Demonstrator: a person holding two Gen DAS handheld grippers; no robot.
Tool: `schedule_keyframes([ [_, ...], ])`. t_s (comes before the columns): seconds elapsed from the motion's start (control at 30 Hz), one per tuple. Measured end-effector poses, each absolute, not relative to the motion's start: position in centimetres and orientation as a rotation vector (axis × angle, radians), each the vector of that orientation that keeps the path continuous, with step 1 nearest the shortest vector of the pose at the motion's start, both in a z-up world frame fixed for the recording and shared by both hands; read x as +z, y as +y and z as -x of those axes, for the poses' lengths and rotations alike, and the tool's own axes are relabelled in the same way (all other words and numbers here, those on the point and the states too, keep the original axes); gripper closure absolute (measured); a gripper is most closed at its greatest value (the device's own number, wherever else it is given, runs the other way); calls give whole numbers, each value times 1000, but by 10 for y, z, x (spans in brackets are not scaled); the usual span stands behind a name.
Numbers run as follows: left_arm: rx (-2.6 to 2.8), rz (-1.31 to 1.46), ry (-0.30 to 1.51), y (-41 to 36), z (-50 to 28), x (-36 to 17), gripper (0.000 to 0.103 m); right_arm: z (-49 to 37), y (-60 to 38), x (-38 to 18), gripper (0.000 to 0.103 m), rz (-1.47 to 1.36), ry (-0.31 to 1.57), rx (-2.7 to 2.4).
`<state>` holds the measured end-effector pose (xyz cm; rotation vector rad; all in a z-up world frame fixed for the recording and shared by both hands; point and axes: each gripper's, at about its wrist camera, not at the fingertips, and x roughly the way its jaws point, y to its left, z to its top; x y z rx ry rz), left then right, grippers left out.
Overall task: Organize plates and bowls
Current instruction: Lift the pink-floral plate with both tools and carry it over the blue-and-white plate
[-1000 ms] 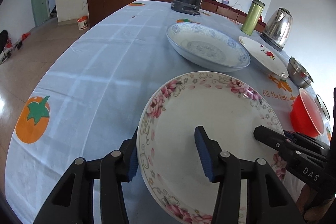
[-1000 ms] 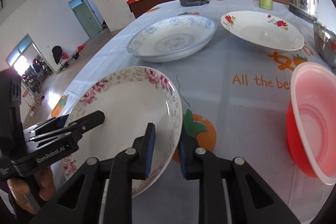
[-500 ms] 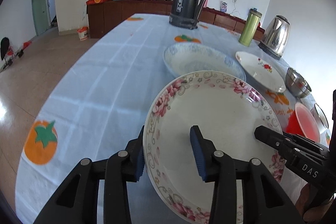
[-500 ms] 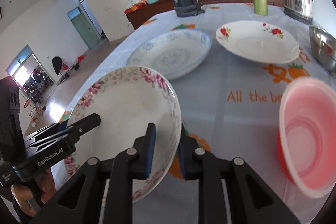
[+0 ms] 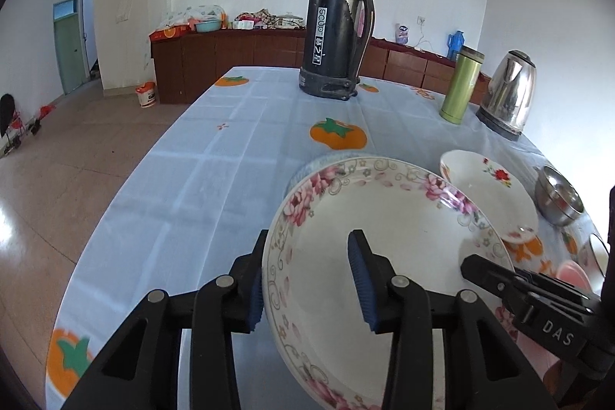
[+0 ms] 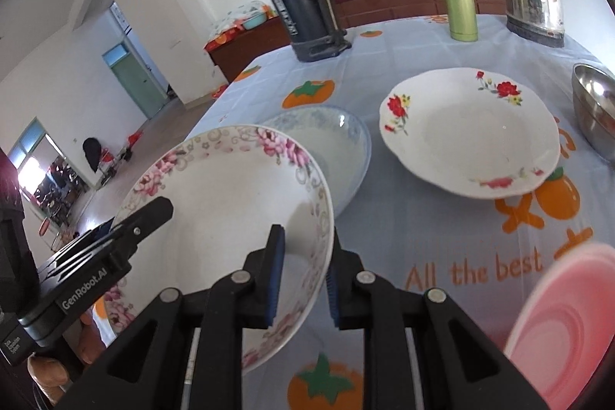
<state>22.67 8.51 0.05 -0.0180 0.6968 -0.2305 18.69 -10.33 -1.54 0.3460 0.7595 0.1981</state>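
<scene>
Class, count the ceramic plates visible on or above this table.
3: the pink-flowered plate held by both grippers, the blue-patterned plate partly beneath it, and the red-flowered plate farther right. Others could be hidden.

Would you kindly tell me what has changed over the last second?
Both hand-held grippers, left and right, have lifted the pink-flowered plate off the table and carried it toward the blue plate, whose near edge it now overlaps. Both stay clamped on its rim. The red-flowered plate, steel bowl and flask stayed put.
</scene>
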Motion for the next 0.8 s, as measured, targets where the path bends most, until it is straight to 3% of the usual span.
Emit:
schedule_keyframes([
  [0.8,-223,7,775,59,-294,-29,61,-245,-113,-26,81,-269,755,39],
])
